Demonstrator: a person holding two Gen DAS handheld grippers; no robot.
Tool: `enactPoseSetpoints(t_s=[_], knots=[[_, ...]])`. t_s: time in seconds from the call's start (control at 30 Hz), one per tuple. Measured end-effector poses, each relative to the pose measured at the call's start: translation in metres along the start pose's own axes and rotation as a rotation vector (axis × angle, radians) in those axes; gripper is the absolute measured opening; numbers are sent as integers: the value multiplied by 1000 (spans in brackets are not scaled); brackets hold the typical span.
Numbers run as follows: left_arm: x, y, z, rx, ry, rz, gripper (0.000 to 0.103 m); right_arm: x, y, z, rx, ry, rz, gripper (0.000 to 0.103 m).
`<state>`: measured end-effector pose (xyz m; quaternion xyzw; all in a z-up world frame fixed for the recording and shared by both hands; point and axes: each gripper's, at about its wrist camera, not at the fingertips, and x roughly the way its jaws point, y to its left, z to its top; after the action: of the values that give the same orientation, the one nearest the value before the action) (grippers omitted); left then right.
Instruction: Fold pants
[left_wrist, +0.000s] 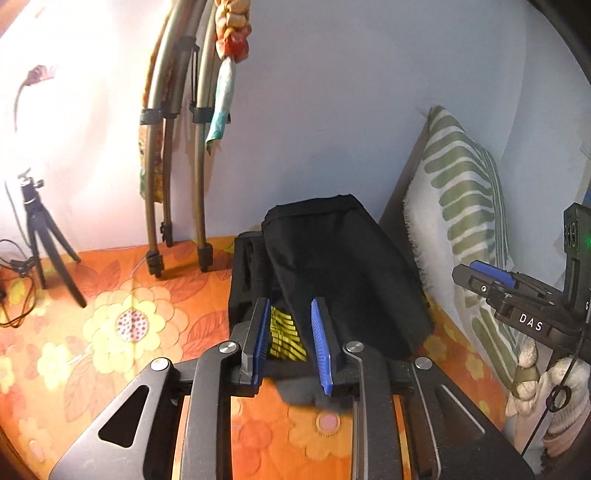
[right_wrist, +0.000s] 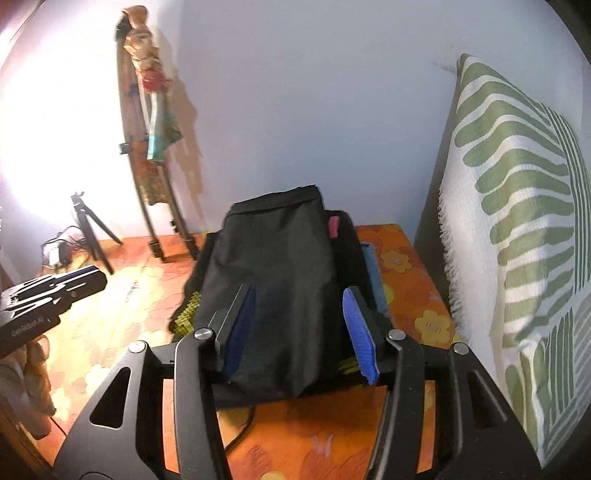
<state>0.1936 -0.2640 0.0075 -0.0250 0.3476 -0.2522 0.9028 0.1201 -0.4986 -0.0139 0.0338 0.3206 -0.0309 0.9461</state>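
Note:
The black pants (left_wrist: 332, 266) lie folded in a stack on the orange floral bedspread (left_wrist: 110, 332), with a yellow patterned patch (left_wrist: 286, 336) showing at the near edge. My left gripper (left_wrist: 291, 339) is open, jaws apart over the stack's near left corner, nothing pinched. The right gripper's body (left_wrist: 517, 295) shows at the right of that view. In the right wrist view the pants (right_wrist: 273, 266) fill the middle and my right gripper (right_wrist: 299, 325) is open, its blue pads either side of the near fold. The left gripper (right_wrist: 48, 295) shows at the left edge.
A green-striped white pillow (right_wrist: 517, 221) leans against the wall on the right. A large tripod with cloth (left_wrist: 173, 147) and a small black tripod (left_wrist: 40, 236) with cables stand at the back left. A blue cloth (right_wrist: 373, 273) and a pink tag (right_wrist: 333, 225) lie beside the stack.

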Motion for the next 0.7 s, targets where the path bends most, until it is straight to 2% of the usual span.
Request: enactPoseSetpoints(t_s=[0.1, 0.17, 0.27, 0.33, 0.43, 0.53, 0.63, 0.7], knots=[[-20, -2, -9, 15, -11, 2, 23, -19, 16, -14, -18, -16, -10, 63], [-34, -4, -16, 23, -18, 5, 35, -31, 26, -24, -22, -27, -5, 65], [-53, -6, -28, 36, -17, 0, 39, -47, 37, -39, 4, -31, 16, 68], [-65, -8, -37, 52, -17, -2, 41, -58, 42, -49, 25, -39, 20, 75], [-79, -9, -48, 62, -16, -7, 50, -74, 50, -61, 39, -62, 15, 82], [-95, -4, -61, 38, -21, -15, 51, -85, 57, -73, 38, -80, 1, 90], [-105, 0, -72, 31, -25, -5, 60, -89, 65, -84, 37, -86, -10, 98], [-108, 2, -80, 43, -26, 10, 63, -89, 71, -90, 28, -87, -17, 98]])
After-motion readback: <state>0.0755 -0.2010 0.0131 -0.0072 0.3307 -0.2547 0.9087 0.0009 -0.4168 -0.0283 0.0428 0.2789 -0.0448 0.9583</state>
